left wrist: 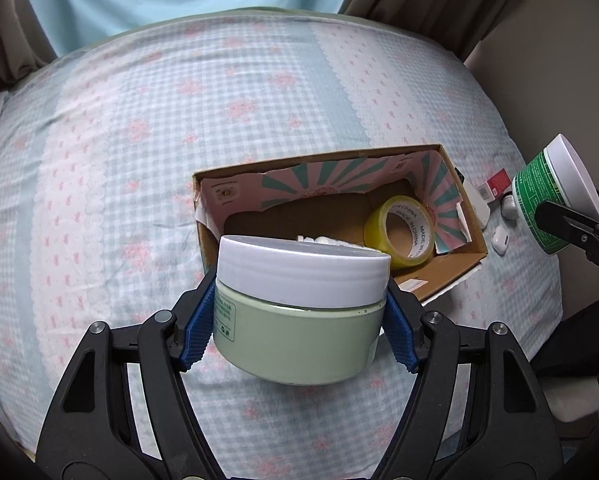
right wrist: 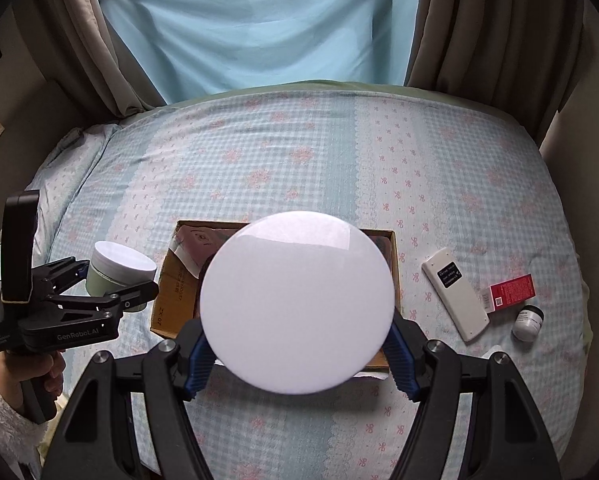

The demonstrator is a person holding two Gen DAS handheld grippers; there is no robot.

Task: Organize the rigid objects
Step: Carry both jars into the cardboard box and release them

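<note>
Left claw clamps a pale green jar by its sides just under the white lid, blue pads pressed against both flanks so the jar hangs level and cannot roll out. It hovers just in front of the near wall of the cardboard box on the bed, probably ready to be lowered inside. A roll of yellow tape already leans in the box's right end, so the free floor to its left looks like the likely spot. Off to the right, the other claw grips a dark green jar, held clear of the box, perhaps waiting its turn.

From the right wrist, the right claw is clenched on that same jar, whose white lid faces the lens and hides most of the box. Left of it the left claw carries the pale jar beside the box's edge. A remote, a red carton and a small pot lie on the bedspread well right of the box, not yet sorted.
</note>
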